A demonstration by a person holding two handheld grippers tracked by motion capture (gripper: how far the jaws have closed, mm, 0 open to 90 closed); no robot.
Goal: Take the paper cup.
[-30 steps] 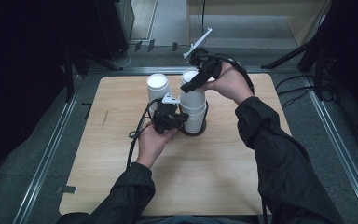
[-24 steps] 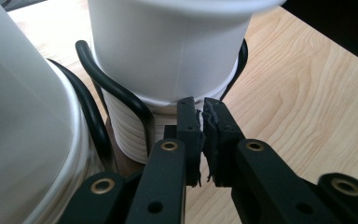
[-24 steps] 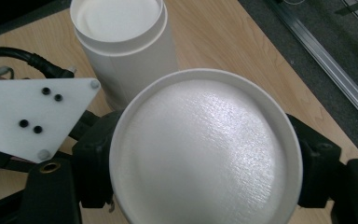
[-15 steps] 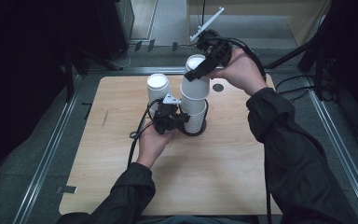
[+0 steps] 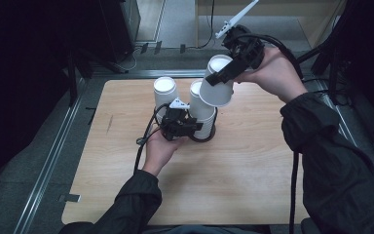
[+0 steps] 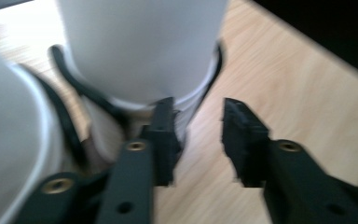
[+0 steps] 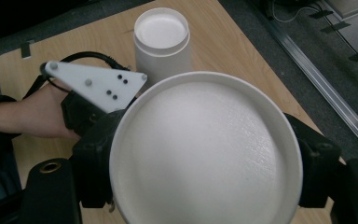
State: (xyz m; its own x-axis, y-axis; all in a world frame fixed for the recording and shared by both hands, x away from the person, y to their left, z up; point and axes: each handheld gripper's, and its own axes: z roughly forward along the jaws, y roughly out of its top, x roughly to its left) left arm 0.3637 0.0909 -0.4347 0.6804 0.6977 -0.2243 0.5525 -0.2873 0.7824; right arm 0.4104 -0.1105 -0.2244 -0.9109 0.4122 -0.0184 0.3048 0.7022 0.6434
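A stack of upturned white paper cups (image 5: 199, 111) stands mid-table, and its wall looms close in the left gripper view (image 6: 144, 46). My left gripper (image 5: 194, 129) sits low at the stack's base. Its jaws have just been opening and now stand apart (image 6: 198, 126), with bare wood between them and one jaw beside the bottom rim. My right gripper (image 5: 216, 77) is raised above and to the right of the stack, shut on one white cup (image 5: 218, 90). That cup's base faces the camera in the right gripper view (image 7: 205, 149). A single upturned cup (image 5: 165, 92) (image 7: 161, 39) stands left of the stack.
The wooden table (image 5: 253, 170) has open room in front and to the right. A black cable or ring (image 6: 70, 88) curls around the stack's base. Metal rails (image 5: 48, 161) run along the table's sides, with dark floor and cables beyond the far edge.
The right gripper lifted the top cup off the stack, up and toward the far right. The left gripper stayed at the stack's base and its jaws opened.
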